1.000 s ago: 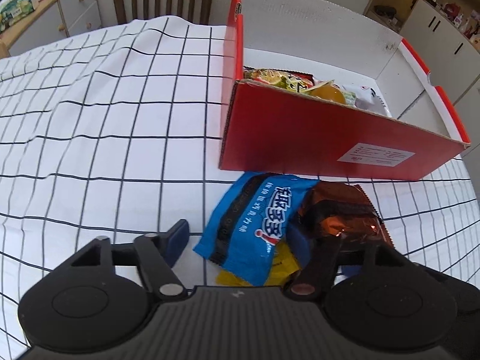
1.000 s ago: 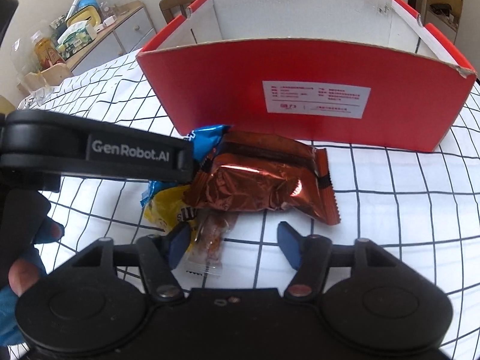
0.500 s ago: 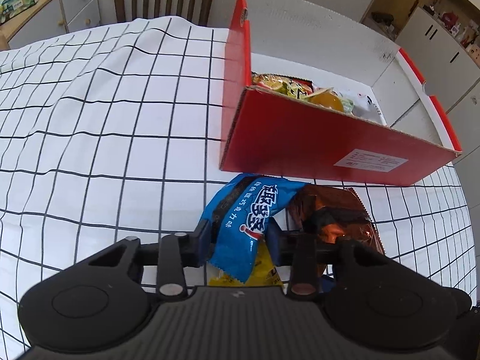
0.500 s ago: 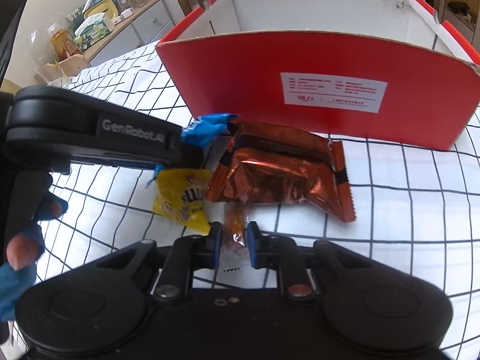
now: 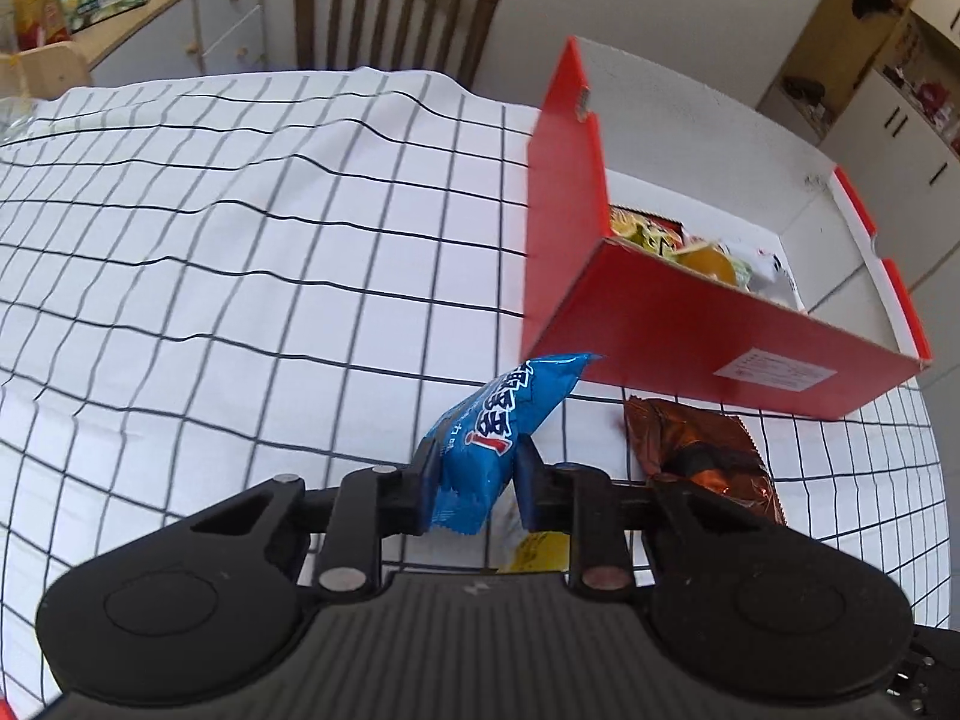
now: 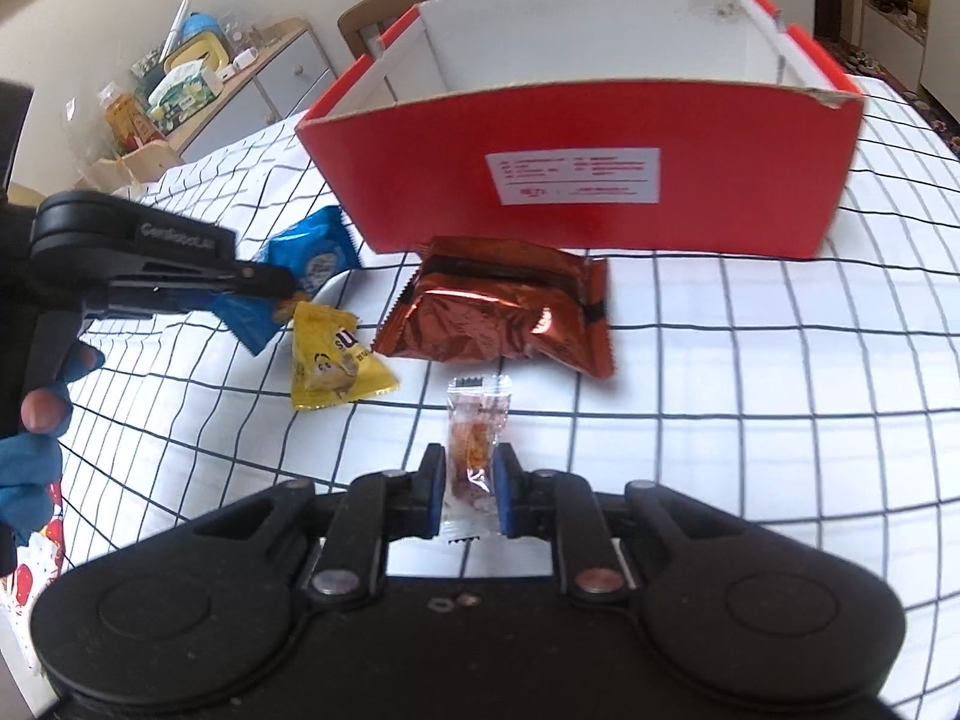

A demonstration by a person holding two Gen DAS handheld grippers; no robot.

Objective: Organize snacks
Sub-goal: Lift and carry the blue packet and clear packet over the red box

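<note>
The blue snack packet (image 5: 501, 426) is pinched in my left gripper (image 5: 474, 480), its long axis slanting up toward the red box (image 5: 690, 336) ahead and to the right. My right gripper (image 6: 470, 489) clamps a small clear sachet (image 6: 477, 438) (lengthwise, pointing boxward). The left packet's tip looks nearer the box wall.

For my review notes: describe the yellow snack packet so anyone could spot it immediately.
Start at the red box on the checked tablecloth. In front of it lies a copper foil pack; the yellow packet lies beside that, the only yellow wrapper, held by neither gripper.
</note>
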